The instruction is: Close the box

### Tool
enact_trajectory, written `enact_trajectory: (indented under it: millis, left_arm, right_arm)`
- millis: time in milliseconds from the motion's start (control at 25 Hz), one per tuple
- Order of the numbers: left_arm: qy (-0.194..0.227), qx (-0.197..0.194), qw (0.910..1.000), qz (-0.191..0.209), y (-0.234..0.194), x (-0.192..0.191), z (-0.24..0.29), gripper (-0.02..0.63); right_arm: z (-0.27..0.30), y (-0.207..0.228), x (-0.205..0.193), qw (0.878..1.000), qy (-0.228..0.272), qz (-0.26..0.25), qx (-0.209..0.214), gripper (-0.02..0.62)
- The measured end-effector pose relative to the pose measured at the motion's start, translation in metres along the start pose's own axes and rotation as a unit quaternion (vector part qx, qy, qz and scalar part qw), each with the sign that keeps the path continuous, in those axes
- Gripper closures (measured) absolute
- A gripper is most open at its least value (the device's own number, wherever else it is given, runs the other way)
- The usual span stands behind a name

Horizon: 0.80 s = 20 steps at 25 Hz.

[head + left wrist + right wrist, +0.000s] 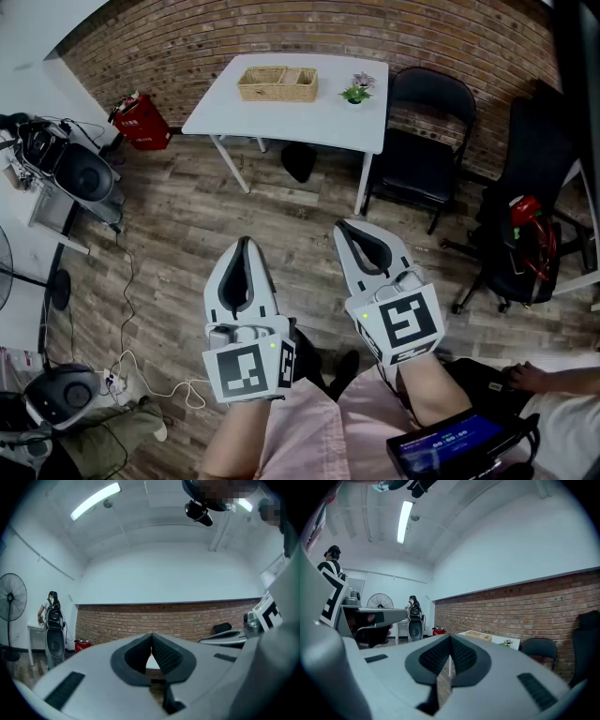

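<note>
A woven open-top box (277,82) stands on the far side of a white table (281,117), beside a small potted plant (356,91). Both grippers are held low over the person's lap, well short of the table, pointing toward it. My left gripper (246,242) is shut with nothing between its pads (151,637). My right gripper (342,225) is shut and empty too (450,639). In the right gripper view the box (479,634) shows small, far beyond the jaw tips. The left gripper view shows only a sliver of table past the tips, and the box is hidden.
A black folding chair (427,141) stands right of the table, and an office chair with a red item (530,234) sits further right. A red bag (141,122), a speaker (84,173) and floor cables lie to the left. A dark device (450,441) rests by the right knee.
</note>
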<state>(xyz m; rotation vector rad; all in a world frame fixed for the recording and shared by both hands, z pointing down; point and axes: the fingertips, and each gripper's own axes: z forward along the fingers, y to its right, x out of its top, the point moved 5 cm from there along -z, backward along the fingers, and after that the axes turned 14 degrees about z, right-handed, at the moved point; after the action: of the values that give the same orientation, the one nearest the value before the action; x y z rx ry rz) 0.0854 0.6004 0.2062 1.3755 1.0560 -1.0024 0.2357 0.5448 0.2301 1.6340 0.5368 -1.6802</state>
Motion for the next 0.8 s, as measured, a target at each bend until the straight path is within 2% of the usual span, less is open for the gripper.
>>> enact_trajectory:
  millis: [320,440,480,520,560,600,800]
  left_arm:
    - [-0.011,0.004,0.9999,0.000,0.002,-0.008,0.000,0.594]
    - [-0.009,0.009,0.9999,-0.006,-0.001,-0.014,0.004,0.592]
    - [-0.009,0.009,0.9999,-0.011,-0.003,-0.017,0.008,0.584]
    - [-0.009,0.007,0.9998,-0.016,-0.006,-0.021,0.013,0.541]
    - [-0.009,0.002,0.9997,-0.022,-0.008,-0.026,0.020,0.478]
    - [-0.008,-0.002,0.9996,-0.027,-0.011,-0.030,0.028,0.453]
    - [-0.015,-0.011,0.9995,-0.025,-0.035,-0.059,0.087,0.453]
  right_arm:
    - [0.003,0.008,-0.004,1.000,-0.004,0.001,0.001,0.598]
    - [0.010,0.016,-0.005,1.000,0.000,0.023,0.006,0.593]
    - [0.015,0.019,-0.006,0.999,-0.003,0.030,0.010,0.476]
    - [0.021,0.022,-0.007,0.999,-0.005,0.034,0.012,0.422]
    - [0.027,0.026,-0.009,0.999,-0.007,0.033,0.011,0.422]
    - [0.035,0.030,-0.011,0.999,-0.009,0.030,0.007,0.422]
    - [0.096,0.053,-0.022,0.999,-0.024,0.026,-0.010,0.423]
